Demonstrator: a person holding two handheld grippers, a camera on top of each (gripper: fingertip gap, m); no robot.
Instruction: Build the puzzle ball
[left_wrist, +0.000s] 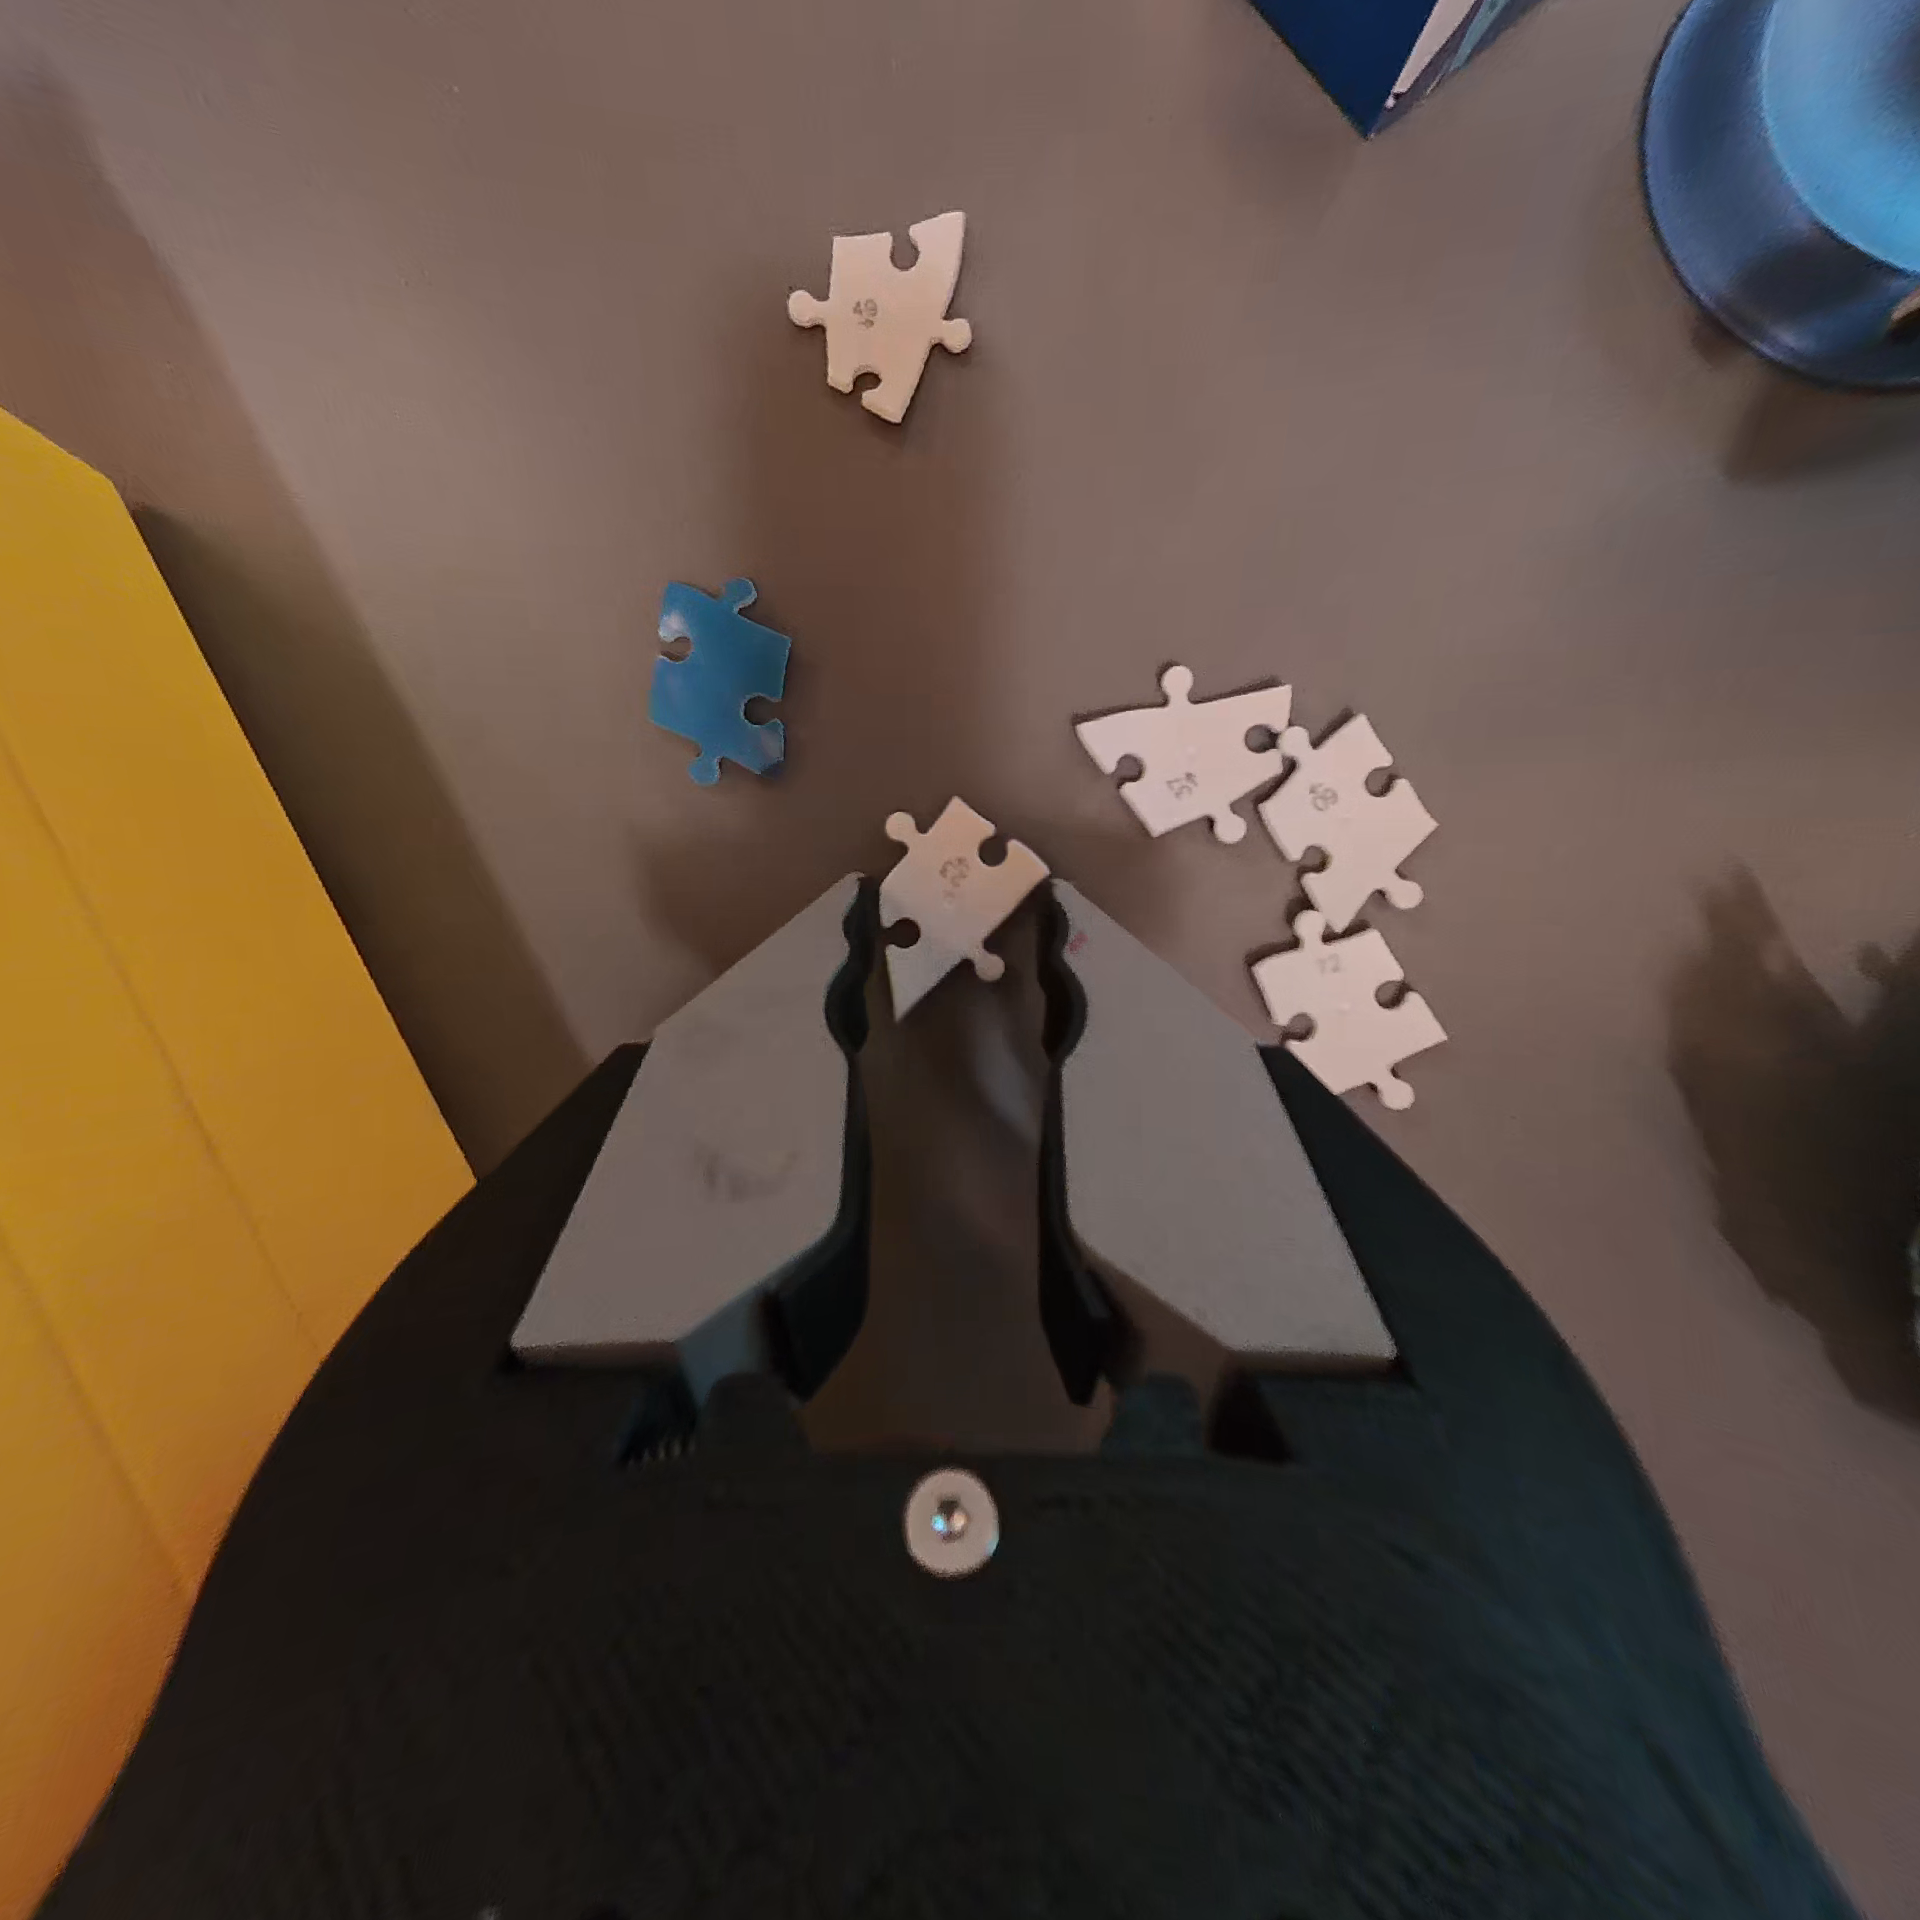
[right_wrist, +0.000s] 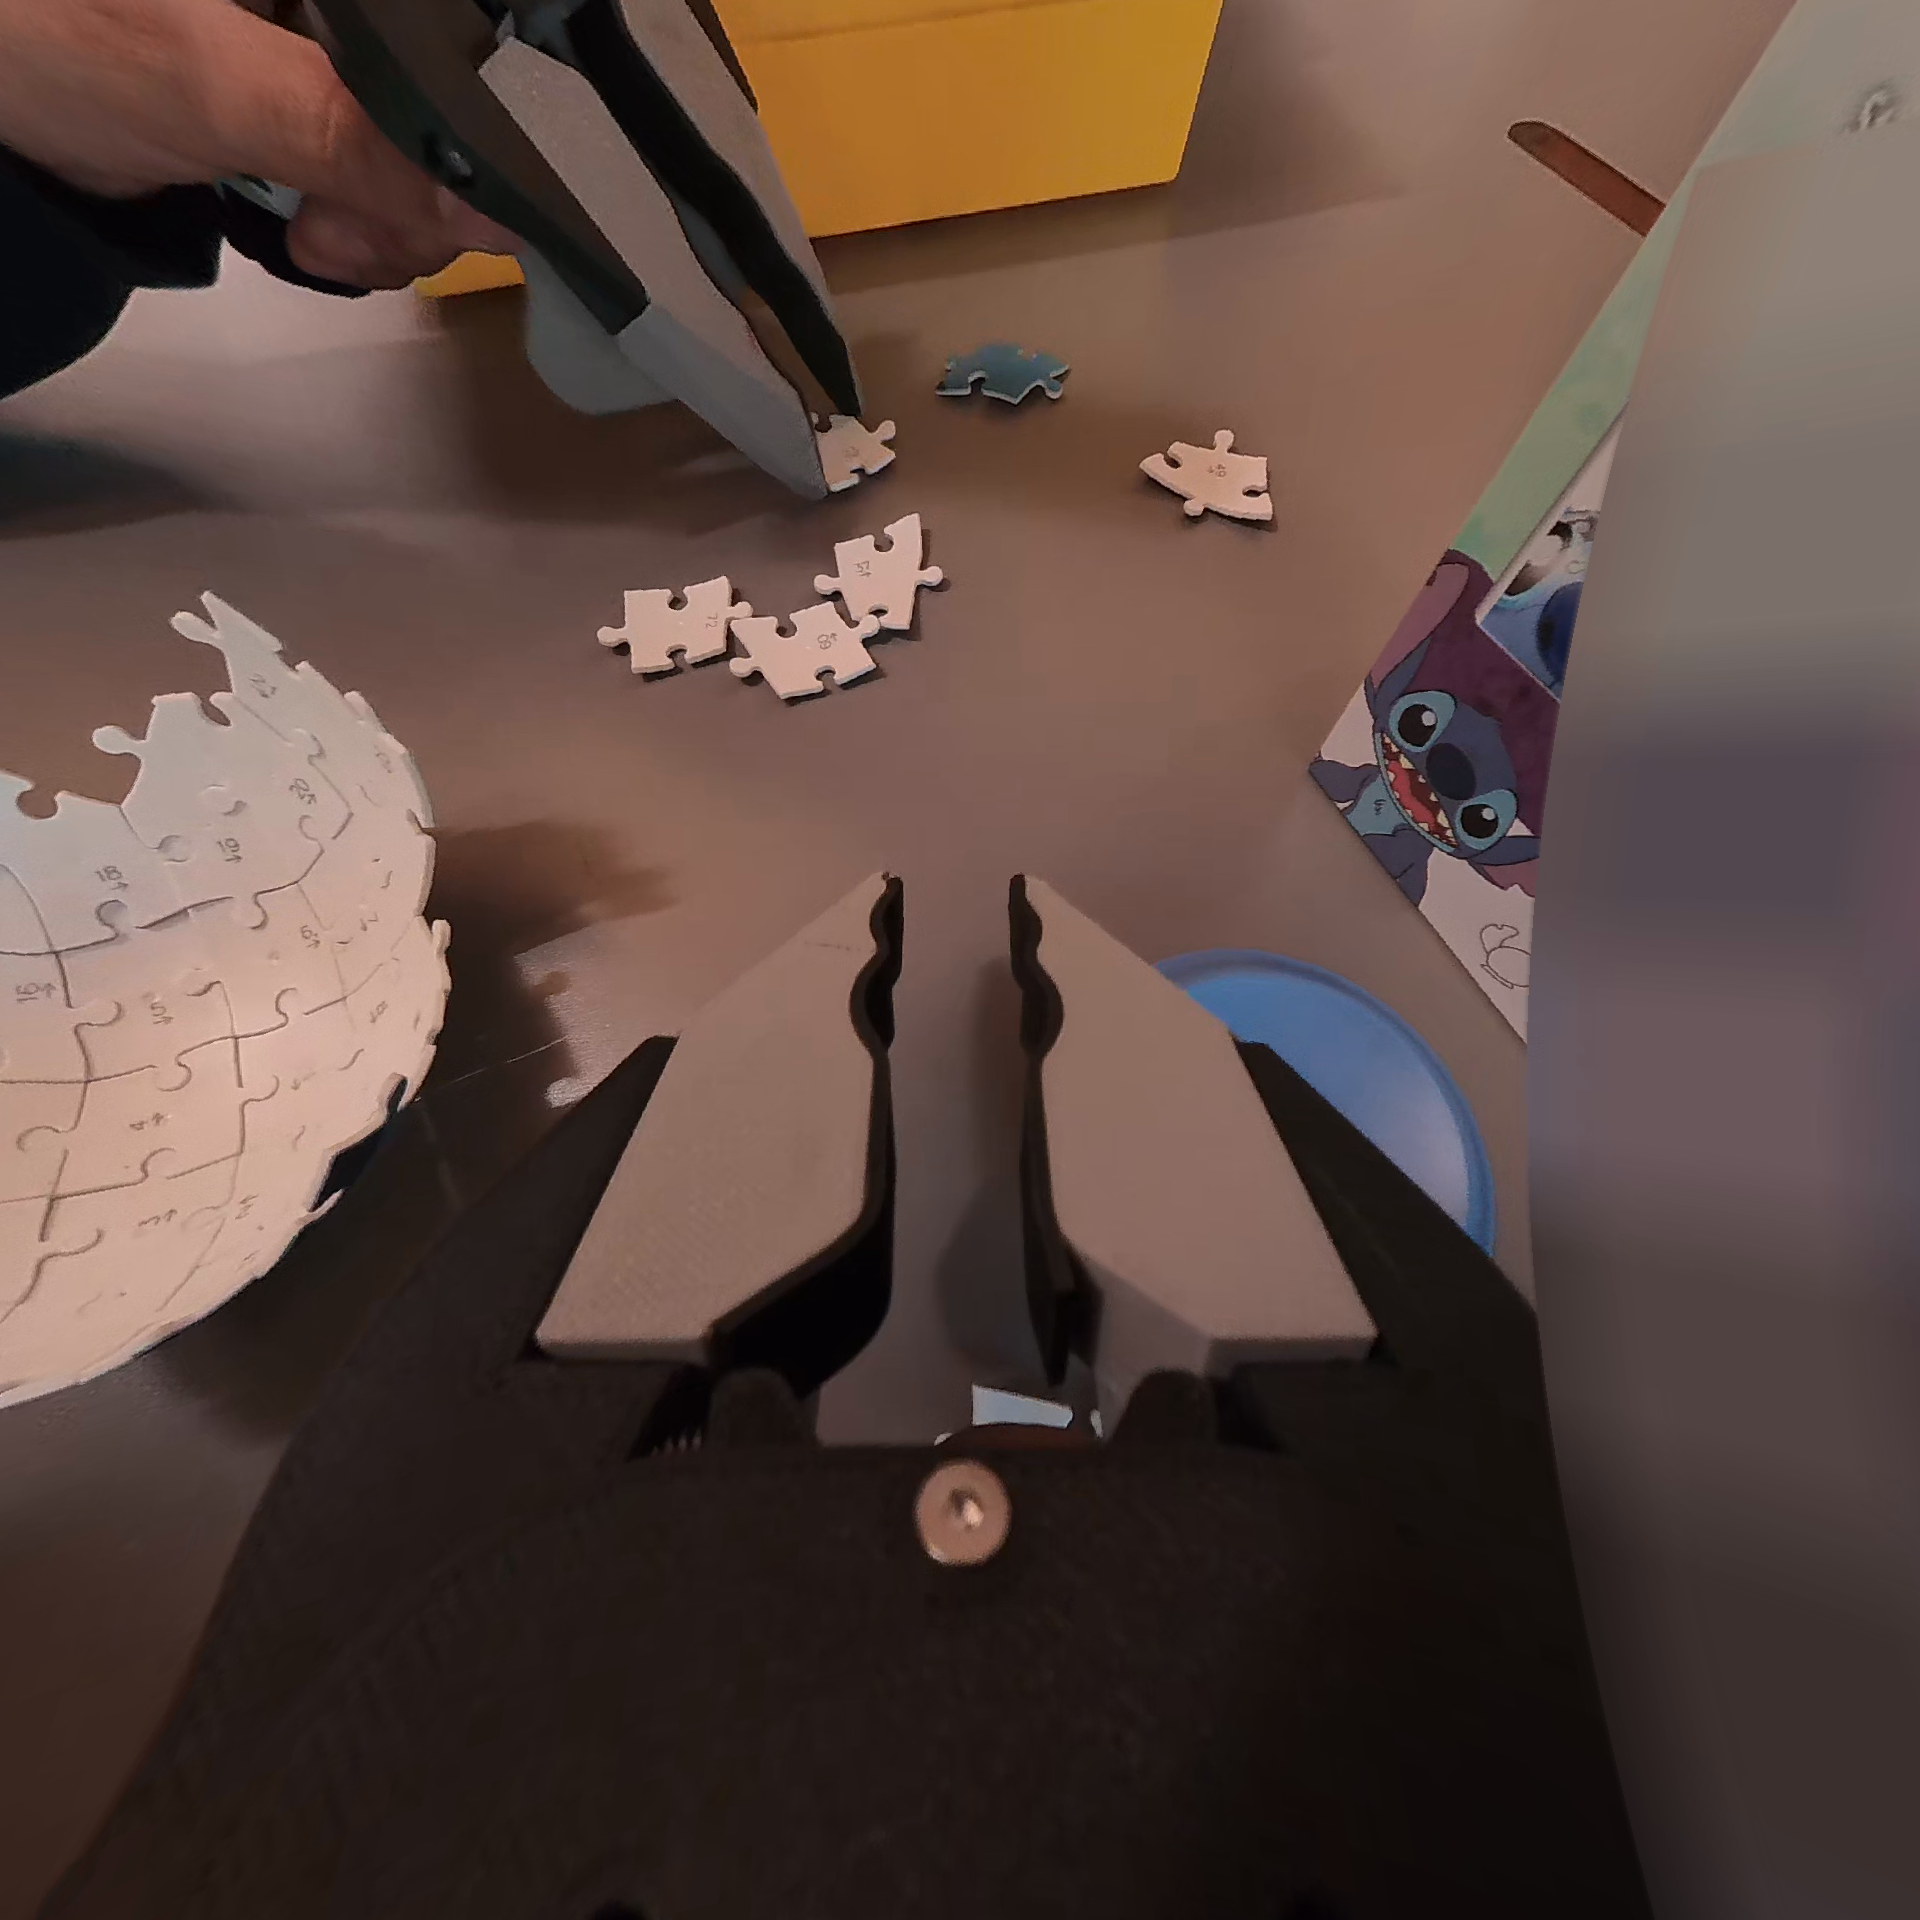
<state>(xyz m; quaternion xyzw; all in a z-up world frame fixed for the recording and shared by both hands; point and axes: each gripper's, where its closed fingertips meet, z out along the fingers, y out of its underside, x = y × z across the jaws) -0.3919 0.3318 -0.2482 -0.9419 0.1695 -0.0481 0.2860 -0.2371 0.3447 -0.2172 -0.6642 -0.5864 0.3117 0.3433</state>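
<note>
The work surface is 1 flat, matte grey-brown tabletop (right_wrist: 1091, 748), uniform in colour. It carries soft-edged shadows and a faint glossy reflection near its left side in the right wrist view. Lighting is warm and diffuse. A yellow box (right_wrist: 997, 114) stands at the far edge of the tabletop in the right wrist view; the left wrist view shows it along the left border (left_wrist: 156, 935). A narrow brown slot (right_wrist: 1584, 177) marks the surface at upper right.

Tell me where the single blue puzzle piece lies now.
The blue puzzle piece lies flat on the grey table, ahead-left of the left claw in the left wrist view, between it and the yellow box.
</note>
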